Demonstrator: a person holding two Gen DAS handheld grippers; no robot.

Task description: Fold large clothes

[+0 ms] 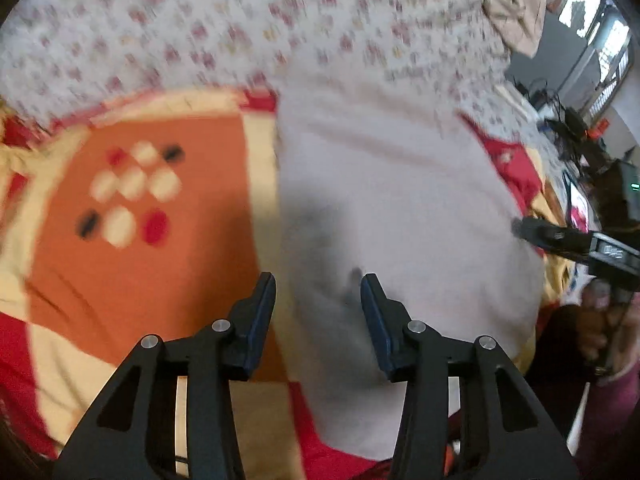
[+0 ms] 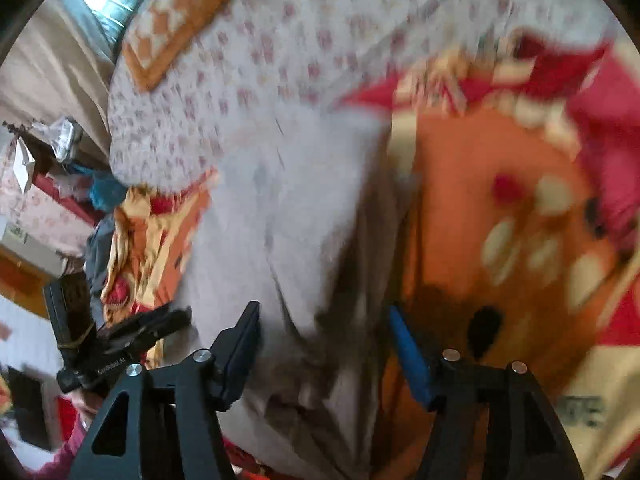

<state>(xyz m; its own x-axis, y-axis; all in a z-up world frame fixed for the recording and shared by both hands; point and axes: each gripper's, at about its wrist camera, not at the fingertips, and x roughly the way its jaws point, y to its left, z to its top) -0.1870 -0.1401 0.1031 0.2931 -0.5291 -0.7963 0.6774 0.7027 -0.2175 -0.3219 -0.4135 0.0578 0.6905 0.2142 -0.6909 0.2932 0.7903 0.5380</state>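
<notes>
A large pale pinkish-white garment (image 1: pixel 400 200) lies spread on an orange, red and cream patterned blanket (image 1: pixel 140 248). My left gripper (image 1: pixel 318 284) is open and empty, just above the garment's left edge. The other gripper (image 1: pixel 560 240) shows at the right edge of the left wrist view, at the garment's right side. In the right wrist view the garment (image 2: pixel 288 208) runs down the middle, with a bunched fold near the bottom. My right gripper (image 2: pixel 324 312) is open over that fold and holds nothing. The left gripper (image 2: pixel 132 332) shows at the lower left there. Both views are motion-blurred.
A white floral bedsheet (image 1: pixel 240 20) covers the bed beyond the blanket. An orange cushion (image 2: pixel 176 20) lies at the bed's far corner. Cluttered cloth and boxes (image 2: pixel 52 184) sit off the bed's left side. Cables and devices (image 1: pixel 580 132) stand at the right.
</notes>
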